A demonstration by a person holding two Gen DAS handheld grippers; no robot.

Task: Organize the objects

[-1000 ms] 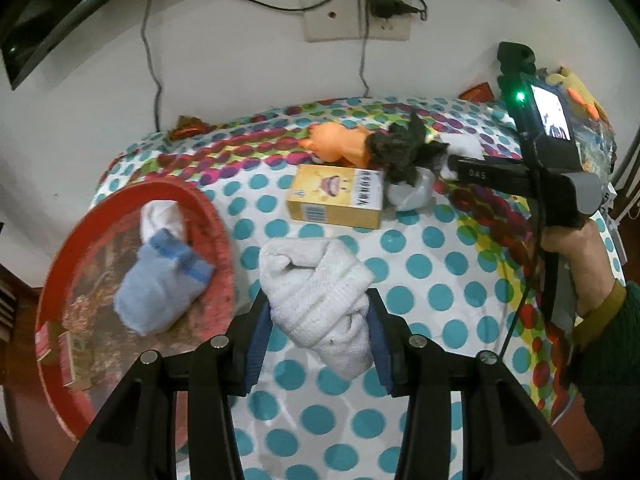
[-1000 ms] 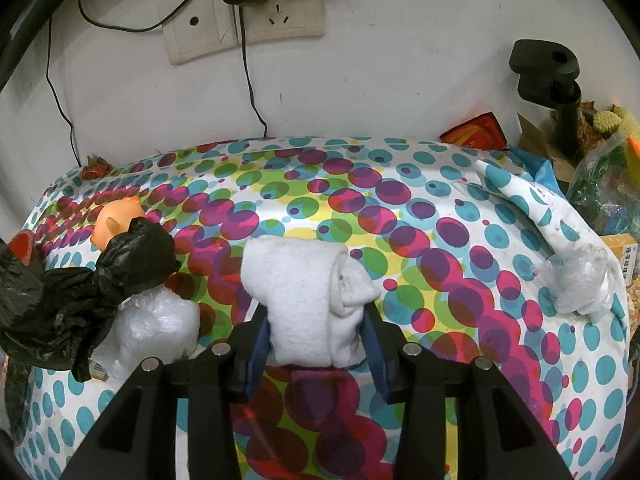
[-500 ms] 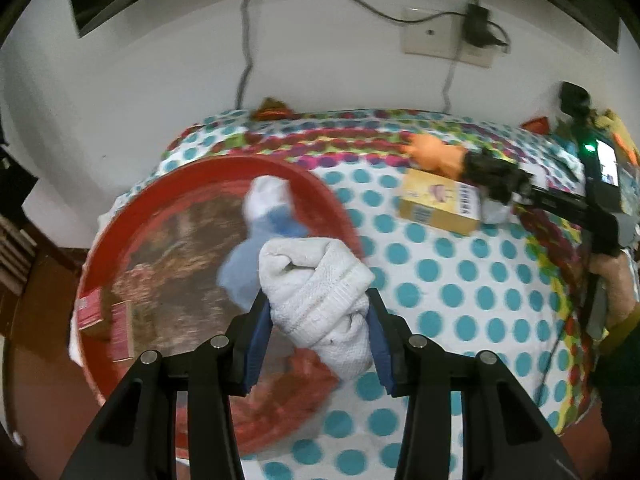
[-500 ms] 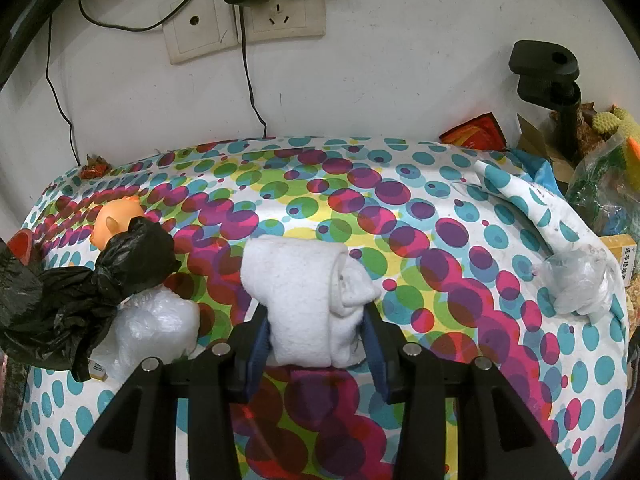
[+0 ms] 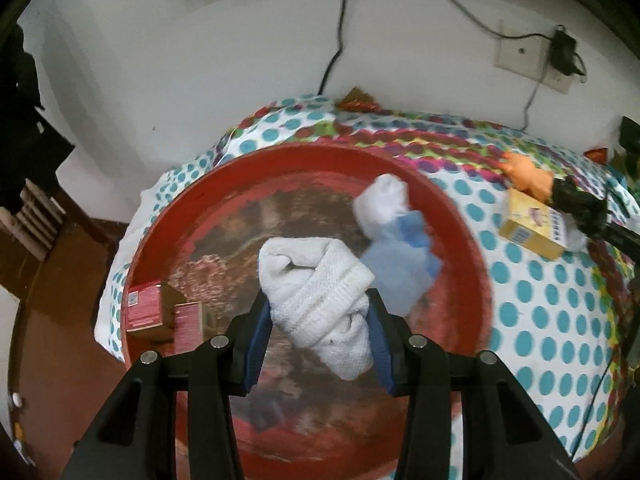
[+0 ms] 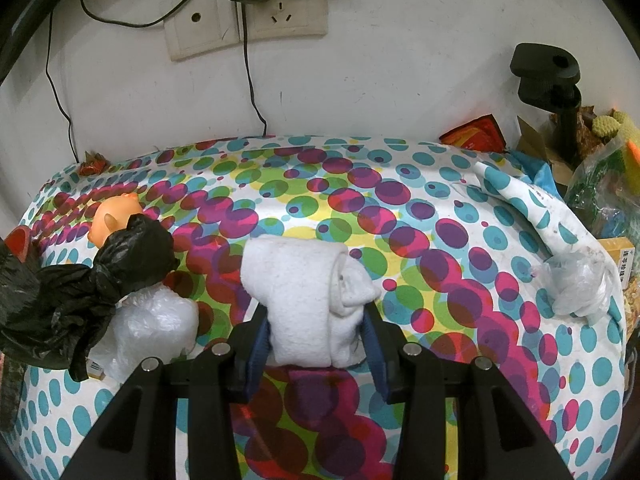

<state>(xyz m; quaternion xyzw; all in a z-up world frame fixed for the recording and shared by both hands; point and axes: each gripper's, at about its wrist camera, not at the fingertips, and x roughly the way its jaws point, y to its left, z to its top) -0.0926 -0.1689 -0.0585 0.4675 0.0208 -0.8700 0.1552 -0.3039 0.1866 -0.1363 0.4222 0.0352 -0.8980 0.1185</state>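
Note:
My left gripper [image 5: 318,338] is shut on a rolled white sock bundle [image 5: 316,292] and holds it above the middle of a round red tray [image 5: 168,216]. In the tray lie a blue-and-white sock bundle [image 5: 394,256] at the far right and small red boxes [image 5: 146,312] at the left. My right gripper [image 6: 316,344] is shut on a second white rolled bundle [image 6: 300,292], which rests on the dotted tablecloth [image 6: 420,240].
A yellow box [image 5: 532,230] and an orange toy [image 5: 526,174] lie right of the tray. A black plastic bag [image 6: 84,280], a clear bag [image 6: 152,328] and the orange toy [image 6: 112,218] sit left of my right gripper. Crumpled plastic [image 6: 576,284] and clutter fill the right edge.
My left gripper carried its white bundle leftward, from over the dotted cloth to above the red tray. The right gripper and its bundle stayed still.

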